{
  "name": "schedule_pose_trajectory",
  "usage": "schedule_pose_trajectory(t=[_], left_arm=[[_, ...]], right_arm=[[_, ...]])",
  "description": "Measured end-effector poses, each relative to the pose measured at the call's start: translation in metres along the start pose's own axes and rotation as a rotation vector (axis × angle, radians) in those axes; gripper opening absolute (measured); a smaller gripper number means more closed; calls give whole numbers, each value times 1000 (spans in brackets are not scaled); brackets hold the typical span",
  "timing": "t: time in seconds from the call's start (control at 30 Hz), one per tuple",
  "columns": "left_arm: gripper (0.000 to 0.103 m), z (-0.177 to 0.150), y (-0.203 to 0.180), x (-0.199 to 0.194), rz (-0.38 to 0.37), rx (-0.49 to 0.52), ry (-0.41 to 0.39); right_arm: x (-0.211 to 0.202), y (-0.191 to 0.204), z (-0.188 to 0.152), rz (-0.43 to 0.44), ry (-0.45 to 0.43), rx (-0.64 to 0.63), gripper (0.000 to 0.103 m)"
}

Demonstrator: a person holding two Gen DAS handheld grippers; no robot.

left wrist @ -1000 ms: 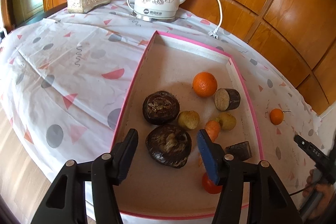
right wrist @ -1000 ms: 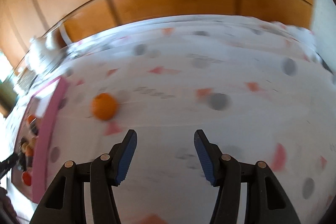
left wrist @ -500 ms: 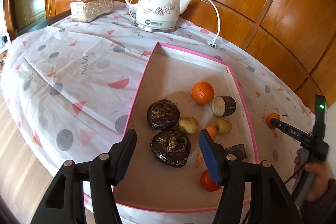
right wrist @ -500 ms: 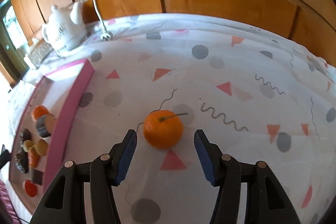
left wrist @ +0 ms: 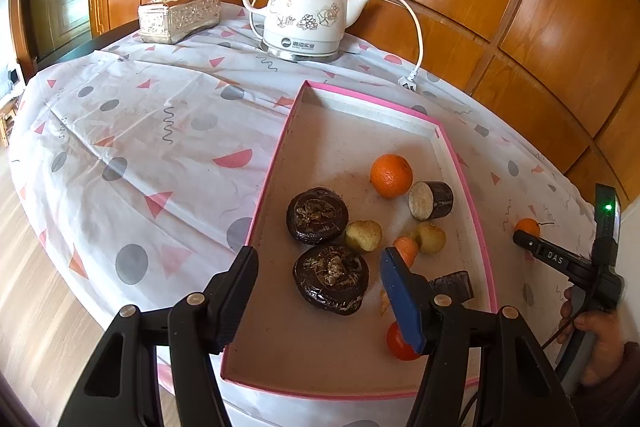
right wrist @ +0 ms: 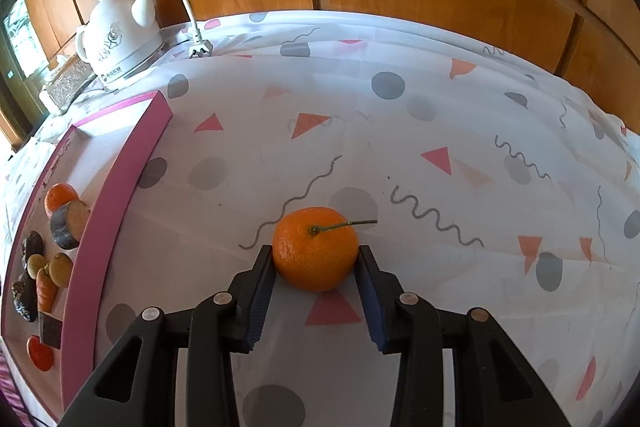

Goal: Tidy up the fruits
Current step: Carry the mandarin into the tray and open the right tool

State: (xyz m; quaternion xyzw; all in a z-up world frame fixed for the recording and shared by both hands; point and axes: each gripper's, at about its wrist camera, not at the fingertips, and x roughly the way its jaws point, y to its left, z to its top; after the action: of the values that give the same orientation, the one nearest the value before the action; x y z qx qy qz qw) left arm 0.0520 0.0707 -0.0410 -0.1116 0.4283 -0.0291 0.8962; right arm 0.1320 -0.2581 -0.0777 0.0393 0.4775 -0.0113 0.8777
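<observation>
Pressing on both flanks of a stemmed mandarin point(right wrist: 316, 249), the right claw point(right wrist: 316, 259) had just been closing and now gripped the fruit where it sat on the cloth-covered worktop point(right wrist: 440, 115), outside the pink-rimmed tray point(right wrist: 120, 187); its thin stem lay nearly level, pointing toward the picture's right; in the left wrist view that mandarin was half hidden behind the right claw's tip; the left claw point(left wrist: 320, 291) hung open and empty over the tray's near end, its right finger covering part of a carrot point(left wrist: 406, 247) and a red fruit point(left wrist: 398, 345); the tray held two dark round lumps, two yellowish pieces, one orange point(left wrist: 391, 175), two dark cut chunks; one white kettle point(left wrist: 306, 17) stood beyond
</observation>
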Motion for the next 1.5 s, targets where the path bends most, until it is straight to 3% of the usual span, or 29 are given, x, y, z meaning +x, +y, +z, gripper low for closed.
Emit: schedule_pose_trajectory(t=[0.57, 0.93, 1.17, 1.5], left_arm=[[64, -2, 1, -15, -12, -13, -24], [64, 10, 37, -30, 35, -99, -69], [64, 13, 62, -36, 77, -146, -85], [64, 9, 61, -27, 64, -143, -60]], right_arm=[[-31, 11, -37, 121, 18, 3, 40], [-51, 34, -53, 198, 23, -42, 40], [-79, 67, -46, 309, -23, -130, 40], [-84, 137, -39, 411, -25, -302, 40]])
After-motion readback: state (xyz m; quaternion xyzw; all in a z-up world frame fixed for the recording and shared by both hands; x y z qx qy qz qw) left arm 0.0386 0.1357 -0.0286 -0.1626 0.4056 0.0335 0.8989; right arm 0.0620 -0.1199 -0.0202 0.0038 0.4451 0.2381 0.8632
